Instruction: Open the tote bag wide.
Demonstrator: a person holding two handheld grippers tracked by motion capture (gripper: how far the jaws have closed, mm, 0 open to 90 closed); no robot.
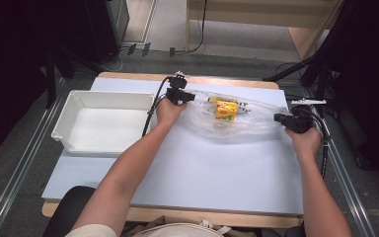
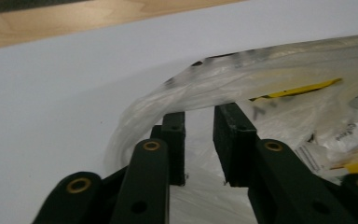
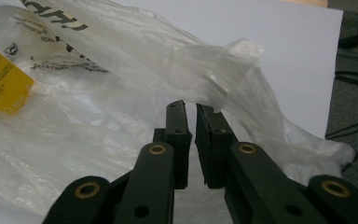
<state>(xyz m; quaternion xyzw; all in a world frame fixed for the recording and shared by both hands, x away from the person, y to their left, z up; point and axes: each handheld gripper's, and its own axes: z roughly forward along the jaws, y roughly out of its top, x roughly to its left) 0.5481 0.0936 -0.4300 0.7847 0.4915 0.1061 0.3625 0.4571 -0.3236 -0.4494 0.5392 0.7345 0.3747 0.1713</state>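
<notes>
While the high view looks down on the worktop, a clear plastic bag holding a yellow box lies between left claw and right claw, beside a white tray. Left gripper view: the left claw stands slightly parted, bag film between its pads, not pinched. Right gripper view: the right claw shows a narrow gap at the bag's crumpled edge; grip uncertain.

An empty white tray rests at the table's left
</notes>
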